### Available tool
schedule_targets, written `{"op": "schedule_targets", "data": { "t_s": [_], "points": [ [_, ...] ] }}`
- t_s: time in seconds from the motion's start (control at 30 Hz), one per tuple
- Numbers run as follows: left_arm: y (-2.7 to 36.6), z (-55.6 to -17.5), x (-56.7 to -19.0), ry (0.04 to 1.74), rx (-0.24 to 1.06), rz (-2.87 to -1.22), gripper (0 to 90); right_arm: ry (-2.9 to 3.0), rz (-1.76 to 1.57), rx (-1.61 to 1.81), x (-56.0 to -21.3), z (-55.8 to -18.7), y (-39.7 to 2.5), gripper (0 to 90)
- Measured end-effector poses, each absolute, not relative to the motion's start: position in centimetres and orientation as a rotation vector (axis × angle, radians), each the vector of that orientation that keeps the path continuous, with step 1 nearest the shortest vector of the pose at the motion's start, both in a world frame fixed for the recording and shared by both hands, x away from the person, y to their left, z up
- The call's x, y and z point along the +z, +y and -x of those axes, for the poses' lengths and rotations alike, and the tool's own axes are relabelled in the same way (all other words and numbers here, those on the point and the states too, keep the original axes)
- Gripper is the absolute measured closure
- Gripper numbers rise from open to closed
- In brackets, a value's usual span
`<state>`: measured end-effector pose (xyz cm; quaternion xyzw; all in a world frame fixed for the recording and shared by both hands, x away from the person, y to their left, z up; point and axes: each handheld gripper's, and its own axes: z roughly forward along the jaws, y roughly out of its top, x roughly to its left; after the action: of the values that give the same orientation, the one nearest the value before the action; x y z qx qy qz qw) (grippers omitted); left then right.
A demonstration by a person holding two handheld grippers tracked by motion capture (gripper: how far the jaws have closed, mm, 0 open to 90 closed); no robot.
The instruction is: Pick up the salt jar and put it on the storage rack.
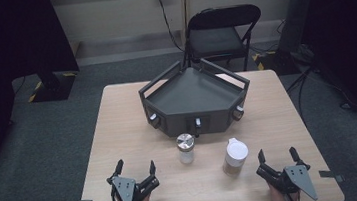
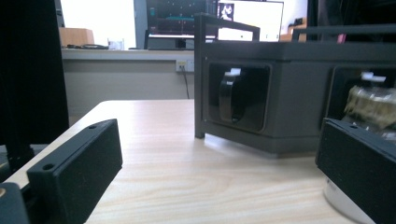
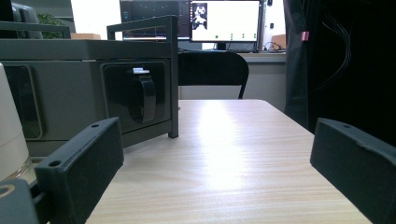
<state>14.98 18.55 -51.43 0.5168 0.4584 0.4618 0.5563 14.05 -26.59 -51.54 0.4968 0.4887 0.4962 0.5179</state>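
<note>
Both sets of jaws stand wide apart and hold nothing. The left gripper (image 1: 135, 171) and right gripper (image 1: 277, 158) rest low on the counter (image 1: 119, 132), pointing forward; between them stand the metal-lidded jar (image 1: 186, 148) and white-lidded jar (image 1: 235, 157).

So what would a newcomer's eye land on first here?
The dark grey angular tray with railings stands mid-table. In front of it stand two jars: a small silver-lidded jar and a larger white-lidded jar. The left gripper and right gripper rest open near the front edge.
</note>
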Motion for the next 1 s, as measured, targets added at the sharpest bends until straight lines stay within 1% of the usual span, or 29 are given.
{"op": "schedule_targets", "data": {
  "t_s": [0.33,0.53,0.67,1.0],
  "points": [
    [18.5,-15.6,-49.3,1.007,1.077,-1.216,0.1,1.171,-1.193,1.189,-51.5,-14.0,-26.6,1.4],
    [18.2,-16.5,-47.9,0.967,1.016,-1.258,0.2,1.171,-1.193,1.189,-51.5,-14.0,-26.6,1.4],
    [17.7,-17.0,-47.2,0.928,1.000,-1.273,0.1,1.171,-1.193,1.189,-51.5,-14.0,-26.5,1.4],
    [16.4,-18.1,-46.5,0.873,0.942,-1.298,0.2,1.169,-1.194,1.188,-51.5,-14.0,-26.5,1.4]
  ]
}}
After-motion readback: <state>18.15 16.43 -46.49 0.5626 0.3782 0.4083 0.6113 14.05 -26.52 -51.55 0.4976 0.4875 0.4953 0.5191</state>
